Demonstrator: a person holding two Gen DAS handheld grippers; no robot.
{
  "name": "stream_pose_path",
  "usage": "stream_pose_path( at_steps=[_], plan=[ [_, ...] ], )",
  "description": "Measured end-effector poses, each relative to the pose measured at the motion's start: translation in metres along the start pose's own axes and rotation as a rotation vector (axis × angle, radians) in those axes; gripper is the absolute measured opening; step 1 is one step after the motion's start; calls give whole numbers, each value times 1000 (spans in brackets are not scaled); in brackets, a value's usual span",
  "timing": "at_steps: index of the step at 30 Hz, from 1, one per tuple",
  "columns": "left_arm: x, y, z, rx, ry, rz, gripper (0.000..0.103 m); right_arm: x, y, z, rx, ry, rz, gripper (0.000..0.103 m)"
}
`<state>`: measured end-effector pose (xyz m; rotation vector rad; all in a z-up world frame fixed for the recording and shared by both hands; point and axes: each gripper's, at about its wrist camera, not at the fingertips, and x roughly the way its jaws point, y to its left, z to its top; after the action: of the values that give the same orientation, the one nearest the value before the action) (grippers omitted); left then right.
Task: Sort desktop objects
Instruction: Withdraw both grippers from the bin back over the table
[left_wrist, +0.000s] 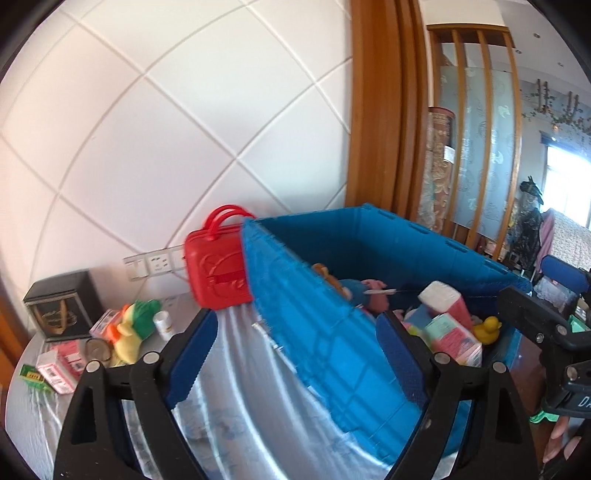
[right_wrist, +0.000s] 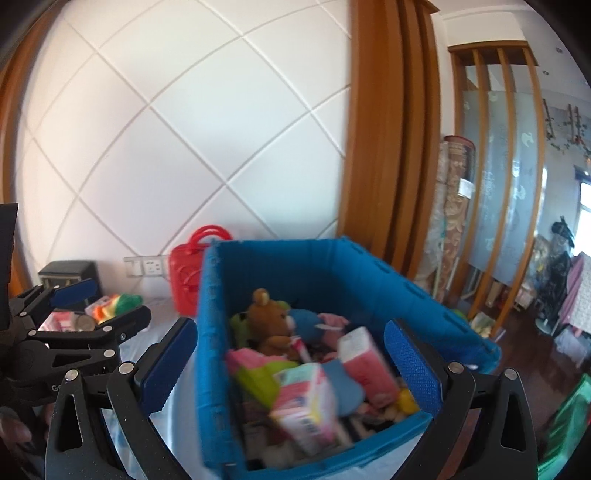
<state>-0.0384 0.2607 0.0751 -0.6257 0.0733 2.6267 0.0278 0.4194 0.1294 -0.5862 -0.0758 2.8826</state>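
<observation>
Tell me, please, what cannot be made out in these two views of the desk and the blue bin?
- Red case, left wrist view: lower right corner hidden behind the blue bin.
- Bin contents, right wrist view: blurred; print on the tissue pack unreadable.
- Small packets, left wrist view: labels too small.

Blue crate (left_wrist: 314, 332): ribbed matt plastic. Red case (left_wrist: 218, 273): smooth glossy plastic w/ embossed front. Tablecloth (left_wrist: 236, 369): shiny, satin-like cloth. Teddy (right_wrist: 271, 321) & duck toy (left_wrist: 127, 332): plush. Rubber duck (left_wrist: 487, 328): smooth. Tissue packs (left_wrist: 448, 299): glossy wrap. Gripper pads (left_wrist: 192, 358): blue, rough-textured; arms matt black plastic w/ metal rivets. Door frame (left_wrist: 376, 110): polished wood.
</observation>
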Motion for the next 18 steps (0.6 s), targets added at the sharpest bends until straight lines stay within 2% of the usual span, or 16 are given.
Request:
stream_pose_path(
  at_steps=[8, 18],
  plan=[
    [-45, 90, -29, -7, 4, 111, 88, -1, 97, -6, -43, 25, 119, 103],
    [-70, 200, -66, -69, 55, 248, 88, 21, 211, -15, -104, 84, 255, 103]
  ],
)
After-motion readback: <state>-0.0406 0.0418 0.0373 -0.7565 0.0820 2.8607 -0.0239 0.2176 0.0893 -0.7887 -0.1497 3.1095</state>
